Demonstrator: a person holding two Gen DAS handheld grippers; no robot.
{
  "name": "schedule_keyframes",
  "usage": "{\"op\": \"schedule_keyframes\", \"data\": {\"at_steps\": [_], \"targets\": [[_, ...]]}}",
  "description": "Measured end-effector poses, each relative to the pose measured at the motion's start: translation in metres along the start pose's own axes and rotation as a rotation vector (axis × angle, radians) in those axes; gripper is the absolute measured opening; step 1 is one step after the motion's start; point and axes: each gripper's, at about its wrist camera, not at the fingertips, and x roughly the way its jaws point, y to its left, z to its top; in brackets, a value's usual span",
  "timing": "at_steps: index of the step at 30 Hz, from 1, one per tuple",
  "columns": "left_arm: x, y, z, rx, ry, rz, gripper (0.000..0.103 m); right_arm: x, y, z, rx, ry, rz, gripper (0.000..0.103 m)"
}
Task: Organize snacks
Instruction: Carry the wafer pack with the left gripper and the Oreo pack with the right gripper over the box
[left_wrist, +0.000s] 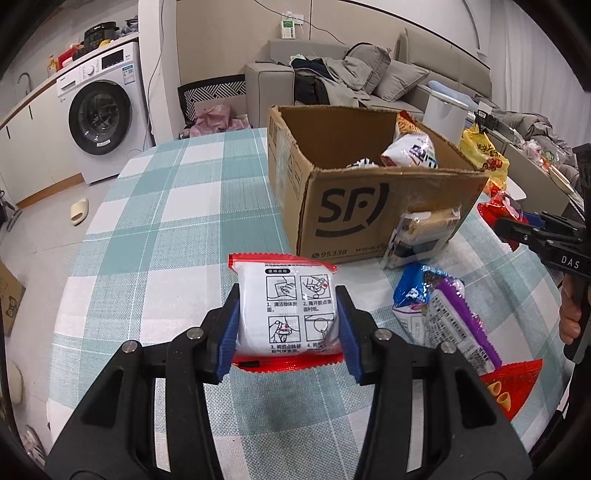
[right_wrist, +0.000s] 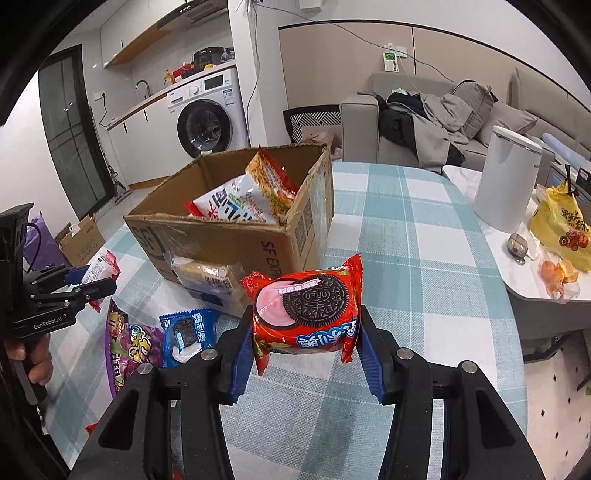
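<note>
My left gripper (left_wrist: 288, 325) is shut on a white packet with red edges (left_wrist: 286, 310), held above the checked tablecloth in front of an open cardboard box (left_wrist: 347, 218). The box holds several snack bags (left_wrist: 410, 149). My right gripper (right_wrist: 303, 343) is shut on a red Oreo pack (right_wrist: 306, 310), held above the table to the right of the box (right_wrist: 221, 236). The right gripper shows at the right edge of the left wrist view (left_wrist: 517, 229); the left gripper shows at the left of the right wrist view (right_wrist: 86, 284).
Loose snacks lie on the table near the box: a clear cracker pack (left_wrist: 424, 232), a blue Oreo pack (right_wrist: 188, 334), a purple bag (right_wrist: 125, 347), a red bag (left_wrist: 506, 384). A white kettle (right_wrist: 506, 177) and yellow bag (right_wrist: 561, 225) stand on a side table.
</note>
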Motion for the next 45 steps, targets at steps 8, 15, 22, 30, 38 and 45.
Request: {"op": "schedule_keyframes", "data": {"at_steps": [8,15,22,30,38,45], "targets": [[-0.019,-0.006,0.006,-0.005,-0.056,-0.007,0.044,-0.017,0.003,0.006,0.001,-0.046,0.009,0.051],[-0.032,-0.007,0.014,-0.015,-0.099,-0.012,0.044,-0.027,0.011,0.009,-0.011,-0.074,0.011,0.051],[-0.04,-0.01,0.02,-0.007,-0.131,-0.009,0.044,-0.036,0.017,0.013,-0.012,-0.099,0.024,0.051],[-0.043,-0.022,0.034,0.008,-0.162,-0.014,0.044,-0.037,0.029,0.018,-0.019,-0.117,0.048,0.051],[-0.037,-0.035,0.052,0.029,-0.186,-0.023,0.044,-0.033,0.041,0.033,-0.035,-0.143,0.08,0.051],[-0.031,-0.037,0.067,0.026,-0.201,-0.034,0.044,-0.027,0.049,0.045,-0.052,-0.15,0.091,0.051]]}}
